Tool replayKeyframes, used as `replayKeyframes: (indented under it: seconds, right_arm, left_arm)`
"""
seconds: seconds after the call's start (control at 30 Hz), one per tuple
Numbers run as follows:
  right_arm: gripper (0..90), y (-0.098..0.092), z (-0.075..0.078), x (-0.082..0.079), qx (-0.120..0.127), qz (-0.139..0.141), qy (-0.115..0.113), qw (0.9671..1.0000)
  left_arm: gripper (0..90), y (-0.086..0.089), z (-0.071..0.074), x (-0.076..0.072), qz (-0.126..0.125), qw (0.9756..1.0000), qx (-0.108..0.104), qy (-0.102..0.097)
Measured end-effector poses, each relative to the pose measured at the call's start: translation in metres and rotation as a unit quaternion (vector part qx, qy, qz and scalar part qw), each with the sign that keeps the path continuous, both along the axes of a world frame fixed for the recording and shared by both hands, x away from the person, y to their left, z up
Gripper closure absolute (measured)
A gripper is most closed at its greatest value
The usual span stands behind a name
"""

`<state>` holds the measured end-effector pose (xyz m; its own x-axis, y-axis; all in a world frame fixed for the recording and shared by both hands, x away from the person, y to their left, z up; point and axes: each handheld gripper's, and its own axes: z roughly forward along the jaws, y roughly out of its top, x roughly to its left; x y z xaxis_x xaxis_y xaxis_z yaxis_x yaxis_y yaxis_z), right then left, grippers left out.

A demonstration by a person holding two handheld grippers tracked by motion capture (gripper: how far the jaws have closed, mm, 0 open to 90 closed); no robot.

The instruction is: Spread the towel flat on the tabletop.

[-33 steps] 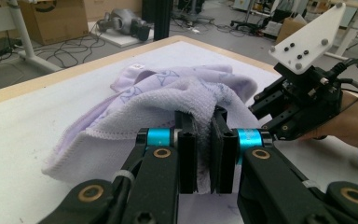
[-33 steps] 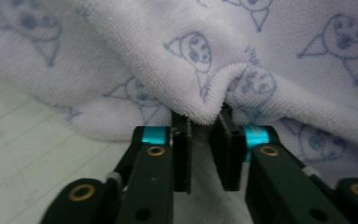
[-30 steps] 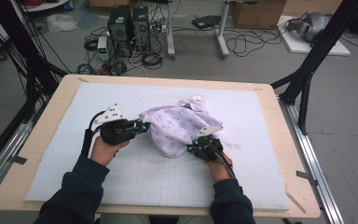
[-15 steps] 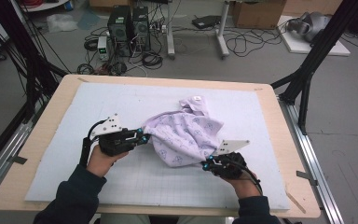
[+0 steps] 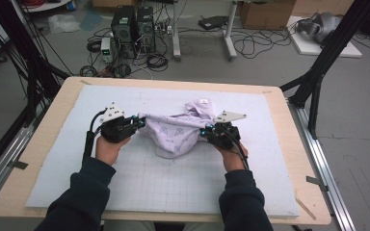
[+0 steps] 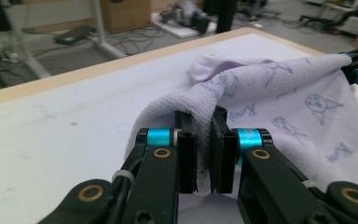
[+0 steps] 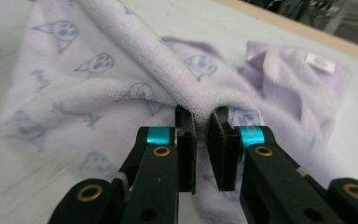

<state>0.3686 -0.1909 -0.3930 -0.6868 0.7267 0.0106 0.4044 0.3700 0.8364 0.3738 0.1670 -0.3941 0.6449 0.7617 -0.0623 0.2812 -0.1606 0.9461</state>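
Note:
A pale lilac towel (image 5: 176,132) printed with small blue cartoon faces hangs stretched between both grippers above the white mat (image 5: 139,183), its lower part sagging onto it. My left gripper (image 5: 138,122) pinches the towel's left edge; the cloth (image 6: 270,107) is squeezed between its black pads (image 6: 186,149). My right gripper (image 5: 205,130) is shut on the towel's right edge, where a fold (image 7: 135,51) runs away from the pads (image 7: 223,149). A bunched corner with a white label (image 7: 319,60) lies behind on the mat.
The mat covers a wooden table (image 5: 38,144) with bare edges all around. Black frame legs (image 5: 318,72) stand at the table's back right and left. Computers (image 5: 132,24), cables and boxes lie on the floor beyond.
Both hands have spread apart and the right one has lifted, so the crumpled towel is now pulled out into a taut band between the grippers.

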Motion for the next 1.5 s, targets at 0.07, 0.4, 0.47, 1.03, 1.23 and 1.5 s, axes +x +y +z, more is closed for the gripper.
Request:
replayKeyframes:
  seconds: [0.07,0.4,0.47,1.03,1.23,1.5]
  right_arm:
    - [82.5,0.008,-0.004,0.012,-0.007,-0.011,-0.005,0.9999]
    - [82.4,0.026,-0.020,0.049,-0.027,-0.064,-0.011,0.9975]
    - [82.1,0.026,-0.023,0.052,-0.028,-0.071,-0.011,0.9970]
    - [52.0,0.005,-0.007,0.035,0.011,-0.069,-0.013,0.9975]
    - [50.8,-0.012,0.001,0.013,0.025,-0.058,-0.031,0.9975]
    - [48.8,-0.031,-0.006,-0.016,0.024,-0.051,-0.023,0.9982]
  left_arm:
    - [83.0,0.000,-0.002,0.005,0.011,0.9999,0.003,-0.002]
    - [65.8,0.001,-0.016,0.017,0.037,0.9989,0.017,0.023]
    - [53.3,0.000,-0.017,0.015,0.042,0.9987,0.008,0.030]
    - [45.0,-0.021,-0.041,-0.021,-0.114,0.9902,0.029,0.076]
    - [43.4,-0.041,-0.054,-0.020,-0.125,0.9861,0.056,0.094]
    - [76.8,-0.056,-0.056,-0.019,-0.131,0.9791,0.120,0.099]
